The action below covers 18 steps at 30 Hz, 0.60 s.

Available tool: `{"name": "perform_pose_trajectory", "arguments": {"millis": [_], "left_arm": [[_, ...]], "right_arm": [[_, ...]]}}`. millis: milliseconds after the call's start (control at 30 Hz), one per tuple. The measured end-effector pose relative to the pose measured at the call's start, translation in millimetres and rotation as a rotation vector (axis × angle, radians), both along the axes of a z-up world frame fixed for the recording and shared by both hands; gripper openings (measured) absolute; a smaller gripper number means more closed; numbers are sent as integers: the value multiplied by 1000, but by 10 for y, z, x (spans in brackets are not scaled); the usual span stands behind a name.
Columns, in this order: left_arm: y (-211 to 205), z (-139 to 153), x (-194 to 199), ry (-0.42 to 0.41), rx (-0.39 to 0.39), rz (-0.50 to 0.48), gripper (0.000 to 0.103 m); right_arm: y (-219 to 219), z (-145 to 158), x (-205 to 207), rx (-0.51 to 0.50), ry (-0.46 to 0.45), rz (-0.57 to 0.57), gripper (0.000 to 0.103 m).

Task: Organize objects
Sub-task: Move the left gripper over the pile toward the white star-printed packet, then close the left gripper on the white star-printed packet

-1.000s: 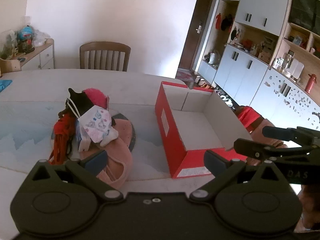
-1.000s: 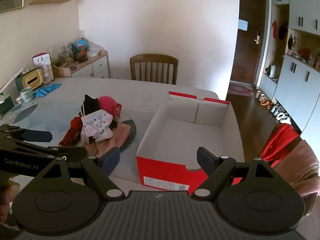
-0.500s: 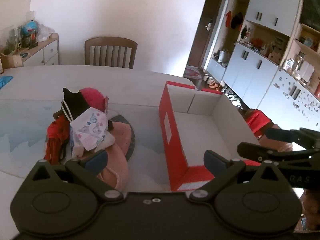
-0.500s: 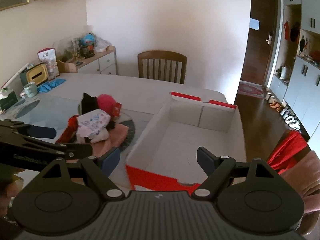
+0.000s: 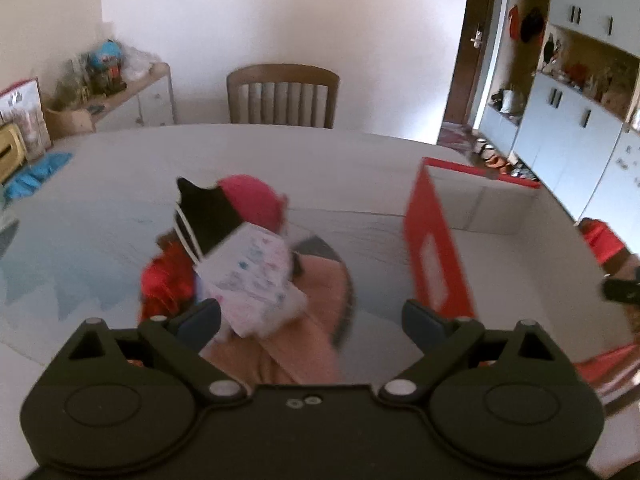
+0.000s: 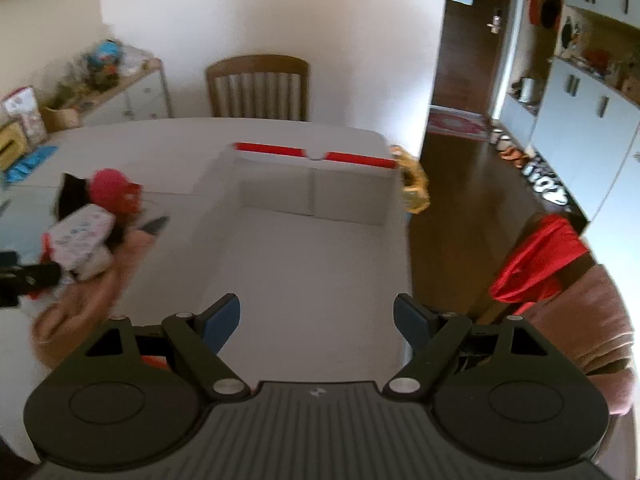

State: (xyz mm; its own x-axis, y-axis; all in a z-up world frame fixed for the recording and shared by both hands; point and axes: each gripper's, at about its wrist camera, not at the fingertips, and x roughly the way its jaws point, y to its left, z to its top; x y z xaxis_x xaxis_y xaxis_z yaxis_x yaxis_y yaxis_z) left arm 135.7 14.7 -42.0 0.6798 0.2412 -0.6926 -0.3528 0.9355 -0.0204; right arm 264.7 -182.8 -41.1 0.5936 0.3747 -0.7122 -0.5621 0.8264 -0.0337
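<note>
- Biggest thing first: the white table (image 5: 320, 152) takes up most of both views. Everything that needs sorting sits on it, with a wooden chair (image 5: 283, 94) tucked in at the far side.
- Next down is the red shoebox (image 6: 316, 240). It's lidless and empty, white inside, open side up. My guess is it's parked there as the place the loose stuff goes, so it's ready to be filled.
- Then the pile of clutter (image 5: 256, 280), just beside the box on its left. At the bottom is a pink slipper (image 5: 316, 320), which looks like it's on a dark round mat. On top is a patterned face mask (image 5: 248, 276), then something black, something pink and a red bundle. It's blurry, so I won't name those more closely.
- Left gripper (image 5: 311, 318): the jaws are spread wide and have just eased in a touch, with nothing pinched. It's angled down at the pile. The mask and slipper show right between and just past the fingertips, no contact as far as I can see. Looks like it's lining up the first grab.
- Right gripper (image 6: 317, 318): wide open and empty too. It hangs over the near end of the box, looking into it, and the pile is off to its left. Probably there to steady or take the box, but that's just my read.
</note>
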Motion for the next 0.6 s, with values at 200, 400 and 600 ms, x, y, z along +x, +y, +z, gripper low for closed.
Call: {"name": "perform_pose_trajectory", "arguments": {"millis": [200,400,600], "left_arm": [[429,-223,250,65,-2,53,89],[676,-371,337,85,-49,82,87],[752,-441,382,92,-55,78,80]], "right_arm": [[-76,-96,222,-34,19,-61,84],[-102,-164,387,-67,59,-109,81],[-44,-290,482,-104,92,-127,70]]}}
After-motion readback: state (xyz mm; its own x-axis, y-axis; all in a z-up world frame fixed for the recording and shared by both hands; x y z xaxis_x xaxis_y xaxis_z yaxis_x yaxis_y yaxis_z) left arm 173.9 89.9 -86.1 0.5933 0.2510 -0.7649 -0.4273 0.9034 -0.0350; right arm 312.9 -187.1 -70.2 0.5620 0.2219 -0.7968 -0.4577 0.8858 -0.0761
